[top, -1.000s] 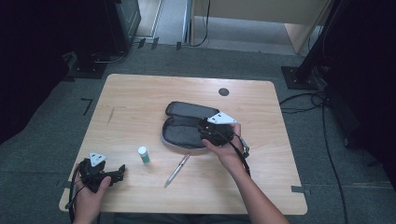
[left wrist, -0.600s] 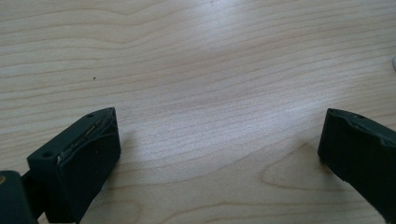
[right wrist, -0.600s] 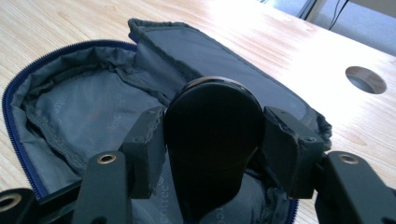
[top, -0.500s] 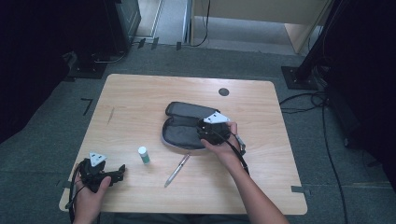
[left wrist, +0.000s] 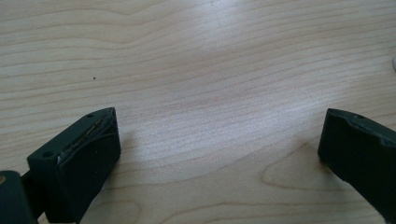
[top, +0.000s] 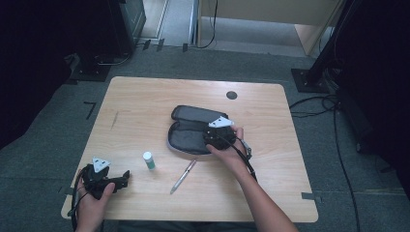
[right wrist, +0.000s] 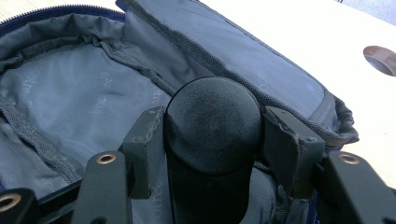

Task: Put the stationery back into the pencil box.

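The room around is dim, but soft light from above falls on the table (top: 145, 96). Pale glare lies on the wood. Close pictures look slightly blurry, with soft shadows.

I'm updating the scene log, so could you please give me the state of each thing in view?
pencil case: unzipped, lying open.
black cylinder: gripped, over the open case.
right gripper: shut on the cylinder.
left gripper: open, empty.
pen: lying flat.
small bottle: upright, capped.

Item one: black cylinder (right wrist: 212, 140), matte, round-topped, upright in my right tool (right wrist: 212, 135). Item two: dark pouch (top: 191, 130), unzipped, open, mid-counter, grey lining.
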{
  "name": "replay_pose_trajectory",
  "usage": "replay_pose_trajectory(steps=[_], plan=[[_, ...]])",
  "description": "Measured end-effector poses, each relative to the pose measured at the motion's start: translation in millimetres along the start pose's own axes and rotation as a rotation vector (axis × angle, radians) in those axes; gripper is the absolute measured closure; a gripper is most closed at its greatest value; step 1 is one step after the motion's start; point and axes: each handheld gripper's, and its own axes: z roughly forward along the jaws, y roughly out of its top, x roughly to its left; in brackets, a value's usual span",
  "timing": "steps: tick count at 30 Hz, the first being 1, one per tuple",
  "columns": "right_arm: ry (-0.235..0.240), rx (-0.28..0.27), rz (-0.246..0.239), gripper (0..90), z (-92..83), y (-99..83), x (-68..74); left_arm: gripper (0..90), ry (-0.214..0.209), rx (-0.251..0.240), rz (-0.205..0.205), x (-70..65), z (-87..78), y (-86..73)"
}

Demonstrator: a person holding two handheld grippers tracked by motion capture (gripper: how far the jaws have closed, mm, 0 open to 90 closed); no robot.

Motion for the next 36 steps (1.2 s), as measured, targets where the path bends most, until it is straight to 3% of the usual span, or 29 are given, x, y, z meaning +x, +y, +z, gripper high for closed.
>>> replay_pose_trajectory(steps=[11,12,19,28,31,36], plan=[[0.041,0.024,0.012,40.6,3.6,-1.8,-2.1,0.0,0.000,-0.001,-0.001,-0.1,0.1,0.0],[0.048,0.020,0.016,35.8,3.3,-1.9,-2.7,0.0,0.000,-0.001,-0.001,-0.1,0.1,0.0],[0.063,0.015,0.047,27.9,-4.8,-0.6,-2.5,0.0,0.000,0.000,0.000,0.0,0.0,0.0],[0.012,0.017,0.056,10.5,-26.1,-2.7,13.7,0.0,0.000,0.000,0.000,-0.1,0.0,0.0],[0.042,0.034,0.059,0.1,-31.9,-3.9,18.5,0.0,0.000,0.000,0.000,-0.1,0.0,0.0],[0.082,0.030,0.059,0.0,-42.7,-6.9,26.8,0.0,0.000,0.000,-0.001,-0.1,0.0,0.0]])
